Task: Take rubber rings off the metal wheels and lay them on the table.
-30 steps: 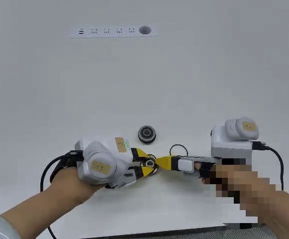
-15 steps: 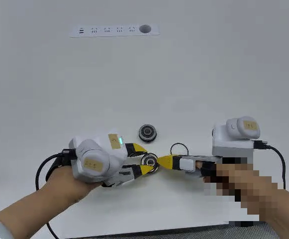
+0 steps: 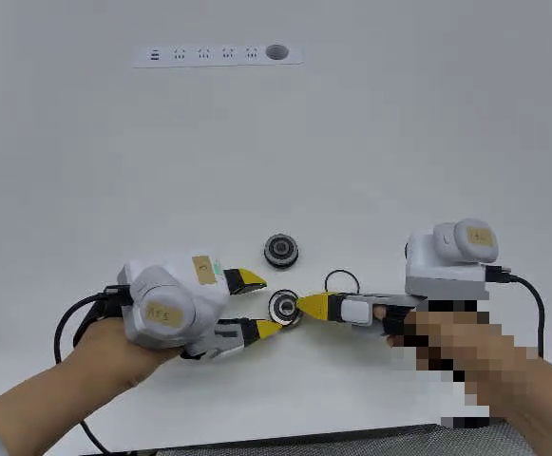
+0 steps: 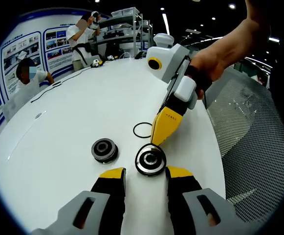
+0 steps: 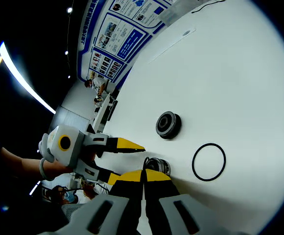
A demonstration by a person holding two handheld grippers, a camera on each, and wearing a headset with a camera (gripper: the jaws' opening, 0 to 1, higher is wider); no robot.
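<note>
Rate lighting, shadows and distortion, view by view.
Head view: flat, bright light, white table nearly washed out, a faint shadow under the far wheel; sharp. Left gripper view: fisheye bends the table edge, ceiling lamps glare. Right gripper view: rolled, a lamp streak flares at left; loose ring crisp.

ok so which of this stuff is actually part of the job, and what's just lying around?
Job: near wheel, far wheel, loose rubber ring, left gripper, right gripper.
Lying about: power strip, person in the background.
</note>
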